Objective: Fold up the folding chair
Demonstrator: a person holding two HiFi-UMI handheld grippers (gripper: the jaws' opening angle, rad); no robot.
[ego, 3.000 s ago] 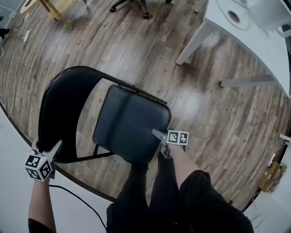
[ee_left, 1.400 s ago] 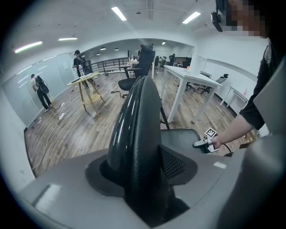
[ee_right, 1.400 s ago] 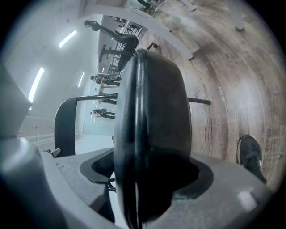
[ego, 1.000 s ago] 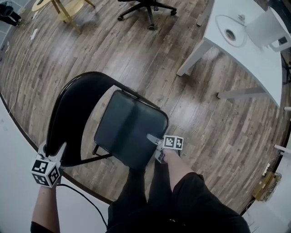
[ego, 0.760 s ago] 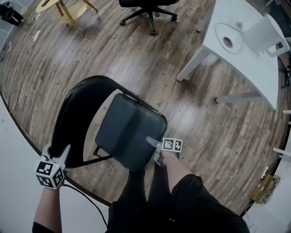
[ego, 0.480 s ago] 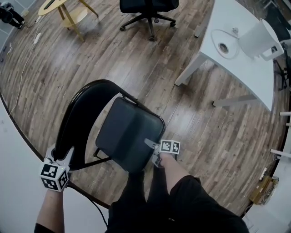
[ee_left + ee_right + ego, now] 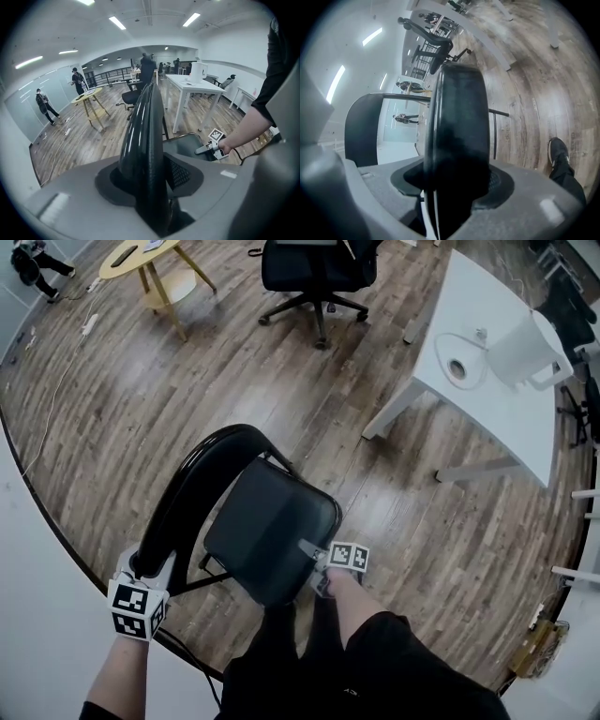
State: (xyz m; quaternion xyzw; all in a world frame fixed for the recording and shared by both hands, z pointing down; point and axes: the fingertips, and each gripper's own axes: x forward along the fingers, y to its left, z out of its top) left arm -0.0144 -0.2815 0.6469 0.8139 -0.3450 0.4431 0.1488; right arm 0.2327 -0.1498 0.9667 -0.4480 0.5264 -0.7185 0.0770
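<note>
At lower centre the folding chair (image 7: pixel 246 521) is mid-fold. Left tongs (image 7: pixel 148 565) grasp its backrest (image 7: pixel 199 486), and right tongs (image 7: pixel 312 554) grasp the seat (image 7: pixel 267 532) edge, both having just closed tighter. Next, probably: swing seat up against backrest.

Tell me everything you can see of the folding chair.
The folding chair is black: a glossy curved backrest, a padded seat in a thin tube frame. It stands on the wood floor, not yet folded flat. The left gripper clamps the backrest's top, the right gripper the seat's near edge; both jaws have just been closing on it.
</note>
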